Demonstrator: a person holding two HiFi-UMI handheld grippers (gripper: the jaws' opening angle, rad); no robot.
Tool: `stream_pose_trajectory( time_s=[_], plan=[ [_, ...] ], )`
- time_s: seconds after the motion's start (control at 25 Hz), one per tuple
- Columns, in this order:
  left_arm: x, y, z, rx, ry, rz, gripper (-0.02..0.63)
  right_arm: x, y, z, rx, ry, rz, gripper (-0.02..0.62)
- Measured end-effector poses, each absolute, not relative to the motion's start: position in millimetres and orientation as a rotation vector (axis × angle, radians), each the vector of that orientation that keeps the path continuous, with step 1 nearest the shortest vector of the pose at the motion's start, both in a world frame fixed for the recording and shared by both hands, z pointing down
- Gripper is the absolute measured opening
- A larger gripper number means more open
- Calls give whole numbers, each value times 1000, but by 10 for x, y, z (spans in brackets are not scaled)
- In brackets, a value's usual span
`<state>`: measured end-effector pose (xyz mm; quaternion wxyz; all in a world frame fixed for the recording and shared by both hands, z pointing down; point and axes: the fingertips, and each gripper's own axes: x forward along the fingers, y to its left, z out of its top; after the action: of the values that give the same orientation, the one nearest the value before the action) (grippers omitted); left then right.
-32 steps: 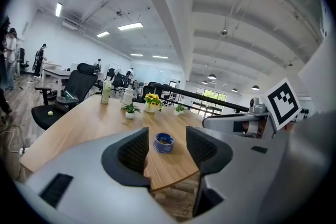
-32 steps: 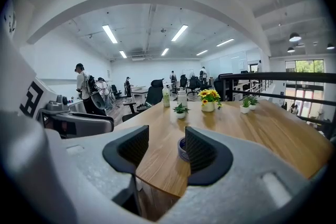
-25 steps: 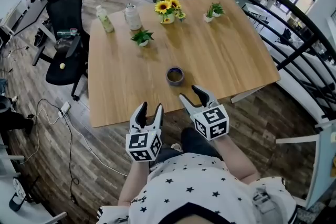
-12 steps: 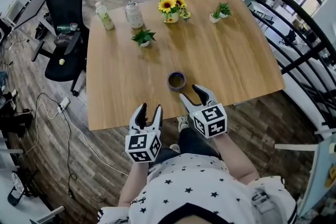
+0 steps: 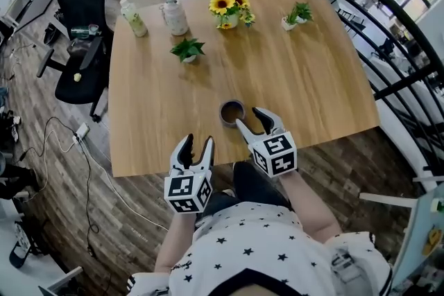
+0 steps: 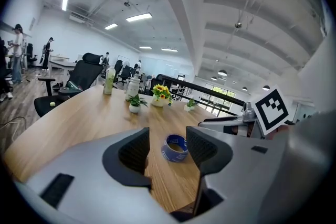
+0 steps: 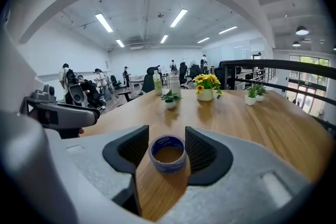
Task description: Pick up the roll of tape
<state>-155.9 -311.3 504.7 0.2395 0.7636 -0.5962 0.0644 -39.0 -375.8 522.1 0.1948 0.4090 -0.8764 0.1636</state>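
Pointing toward 11 o'clock, the right gripper (image 5: 250, 118) held spread fingers just short of the blue tape roll (image 5: 232, 111); the left gripper (image 5: 194, 145), fingers likewise spread, hovered at the edge of the light wooden tabletop (image 5: 312, 73).

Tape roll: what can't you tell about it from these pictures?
- Print on the roll of tape: right gripper view, white label too blurred to read.
- Its underside: every view, flat against the table.
- Whether the right gripper touches it: head view, too small; its jaws stand apart.
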Motion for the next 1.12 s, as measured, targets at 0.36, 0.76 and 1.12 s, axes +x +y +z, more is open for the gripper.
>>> stream_pose_trajectory(
  time_s=[0.36, 0.76, 1.12],
  plan=[
    [-1567, -3330, 5175, 2070, -1628, 195, 210, -445, -4057, 5532, 1106, -2405, 479, 201],
    [-1549, -3490, 5295, 2058, -1606, 217, 210, -482, -4281, 5941, 1059, -2319, 514, 199],
    [-1532, -3574, 5368, 2047, -1599, 230, 210, -463, -4402, 6204, 1040, -2250, 548, 182]
  ],
)
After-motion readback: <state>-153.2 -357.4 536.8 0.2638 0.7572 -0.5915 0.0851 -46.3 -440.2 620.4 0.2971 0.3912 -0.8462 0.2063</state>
